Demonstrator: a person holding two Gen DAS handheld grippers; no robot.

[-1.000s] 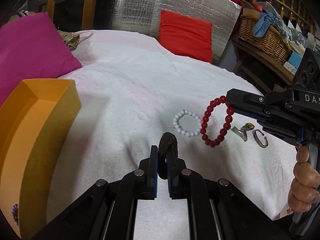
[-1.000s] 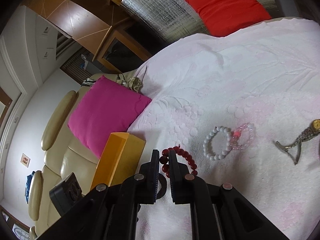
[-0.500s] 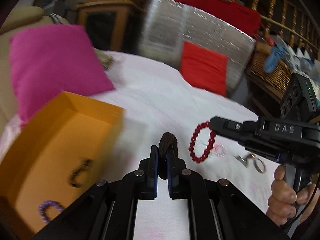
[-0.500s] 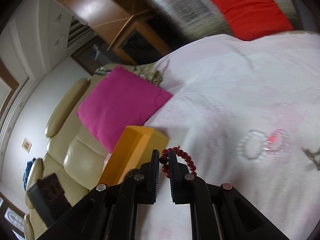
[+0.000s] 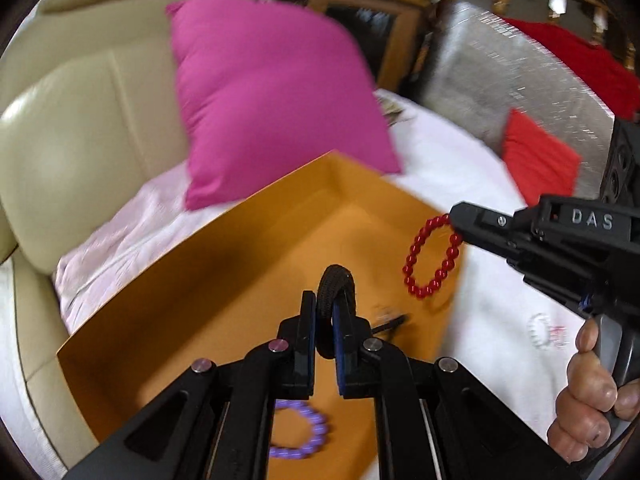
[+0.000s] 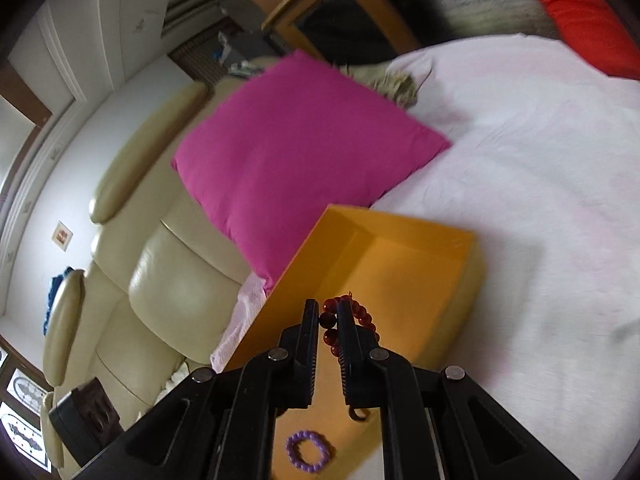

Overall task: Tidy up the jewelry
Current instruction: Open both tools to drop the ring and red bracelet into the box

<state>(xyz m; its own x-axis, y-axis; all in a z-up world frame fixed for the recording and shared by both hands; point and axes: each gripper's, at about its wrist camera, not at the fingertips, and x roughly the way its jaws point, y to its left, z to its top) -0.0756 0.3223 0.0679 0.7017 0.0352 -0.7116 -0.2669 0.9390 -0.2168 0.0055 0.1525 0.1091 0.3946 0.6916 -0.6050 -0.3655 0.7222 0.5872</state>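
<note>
Swung in one second from the white bedspread (image 6: 540,160) to above the open orange cardboard box (image 5: 240,280). Left claw (image 5: 324,332) pinching a dark braided ring (image 5: 334,280), right claw (image 6: 329,320) clamped on the red bead bracelet (image 5: 432,258) over the box's far-right corner; ready to drop beside the purple bead bracelet (image 6: 308,456)

Bed: a pale pink cover (image 6: 540,168) lies over the whole top.
Box: an open orange box (image 6: 474,264) stands on the cover, at 6 o'clock in the right wrist view.
Pink pillow (image 6: 296,152): at 10 o'clock from the box, its corner touching the rim.
Red pillow (image 6: 584,16): at 1 o'clock, well apart.
White bracelet (image 5: 540,330): on the cover, blurred, just beside the box.
</note>
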